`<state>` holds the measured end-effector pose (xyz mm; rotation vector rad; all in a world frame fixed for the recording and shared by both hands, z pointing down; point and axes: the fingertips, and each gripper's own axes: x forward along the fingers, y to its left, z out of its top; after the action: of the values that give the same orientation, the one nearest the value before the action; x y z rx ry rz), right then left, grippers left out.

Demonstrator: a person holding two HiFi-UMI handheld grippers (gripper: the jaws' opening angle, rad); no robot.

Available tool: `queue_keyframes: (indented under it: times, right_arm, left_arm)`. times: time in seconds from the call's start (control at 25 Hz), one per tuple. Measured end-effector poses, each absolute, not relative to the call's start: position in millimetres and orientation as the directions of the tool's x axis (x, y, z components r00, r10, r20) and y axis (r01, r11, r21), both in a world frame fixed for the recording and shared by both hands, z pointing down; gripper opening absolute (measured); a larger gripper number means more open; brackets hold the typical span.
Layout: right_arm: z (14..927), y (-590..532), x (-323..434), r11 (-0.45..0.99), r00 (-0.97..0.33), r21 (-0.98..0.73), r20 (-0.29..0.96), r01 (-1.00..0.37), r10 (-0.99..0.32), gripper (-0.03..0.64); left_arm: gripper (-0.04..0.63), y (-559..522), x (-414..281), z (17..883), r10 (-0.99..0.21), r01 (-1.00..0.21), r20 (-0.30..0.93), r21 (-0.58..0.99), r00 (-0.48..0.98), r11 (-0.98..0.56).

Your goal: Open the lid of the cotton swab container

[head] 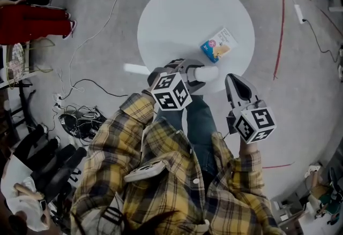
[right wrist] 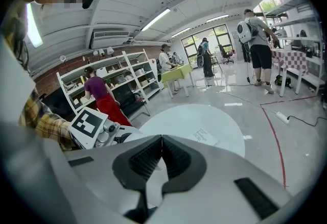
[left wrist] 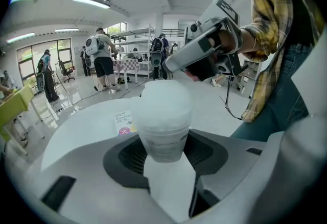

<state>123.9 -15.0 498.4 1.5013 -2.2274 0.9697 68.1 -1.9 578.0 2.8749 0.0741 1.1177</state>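
left tool (left wrist: 164, 159) clamped on swab container (left wrist: 163, 116), base hidden | right tool (right wrist: 162, 146) jaws together, empty

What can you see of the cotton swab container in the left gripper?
The cotton swab container is a small round tub of frosted translucent plastic, with faint print on its wall and its lid seemingly closed. The left gripper clamps its base end in its jaws, holding it over the near edge of the round white table. Nothing else touches it.
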Motion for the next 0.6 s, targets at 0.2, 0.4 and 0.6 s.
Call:
queue_keyframes:
  times: [0.2,0.4,0.6]
  right_arm:
    - [475.9,-18.3,126.9,0.252,-0.419,-0.359,0.538,-0.899,-0.731,0.017]
    - [445.5,-22.7,131.6,0.269,-0.416,-0.341,0.5,-0.901,-0.759,0.017]
    - [414.6,-28.9,133.8,0.302,-0.424,-0.319,0.453,-0.898,-0.784,0.017]
  left_arm:
    - [0.222,-3.8,68.4,554.1,0.057,0.025,0.672,0.057,0.738,-0.998]
    - [0.222,-3.0,69.6,522.5,0.061,0.036,0.67,0.051,0.739,-0.998]
    - [0.222,-8.8,73.3,490.5,0.044,0.017,0.667,0.047,0.744,-0.999]
